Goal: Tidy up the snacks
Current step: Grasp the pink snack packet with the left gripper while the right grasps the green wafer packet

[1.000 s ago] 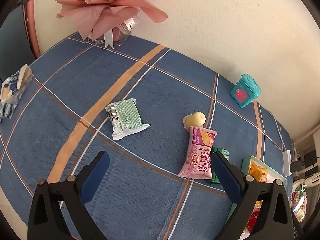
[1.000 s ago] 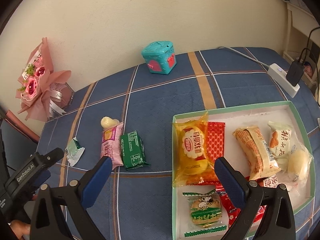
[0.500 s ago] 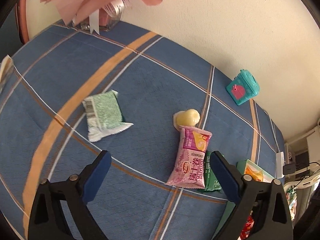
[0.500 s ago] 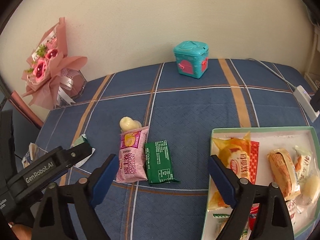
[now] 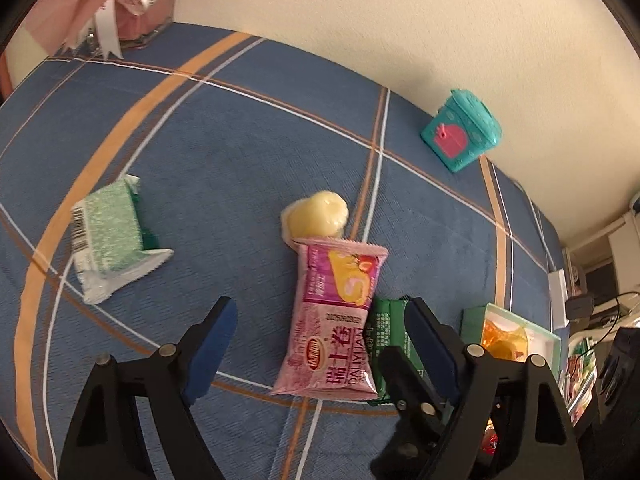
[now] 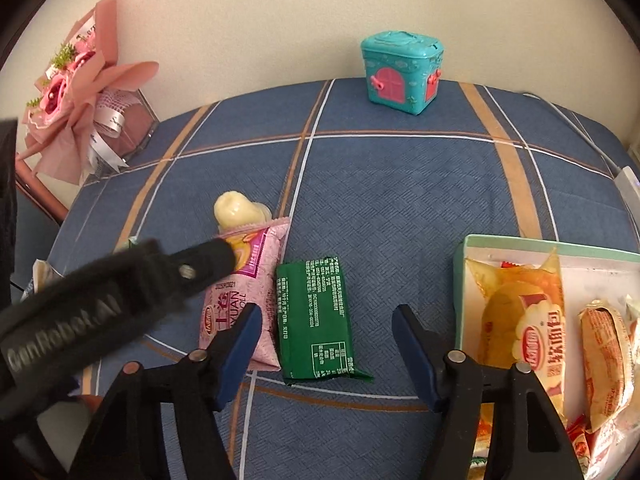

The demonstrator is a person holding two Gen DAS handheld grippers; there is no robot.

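Both grippers have closed in: left gripper (image 5: 318,344), jaws apart, straddles the pink packet (image 5: 336,320) lying lengthwise ahead; right gripper (image 6: 326,344), also spread, frames the green packet (image 6: 316,320)

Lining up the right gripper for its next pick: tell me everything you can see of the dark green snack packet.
The dark green packet is a flat, glossy rectangular wrapper with crimped ends, its side with small white print and a table facing up. It looks sealed and lies flat on the blue plaid tablecloth, lengthwise away from the camera. Its left edge lies against the pink packet; the tray sits apart on its right. The open right gripper frames it; contact can't be judged.
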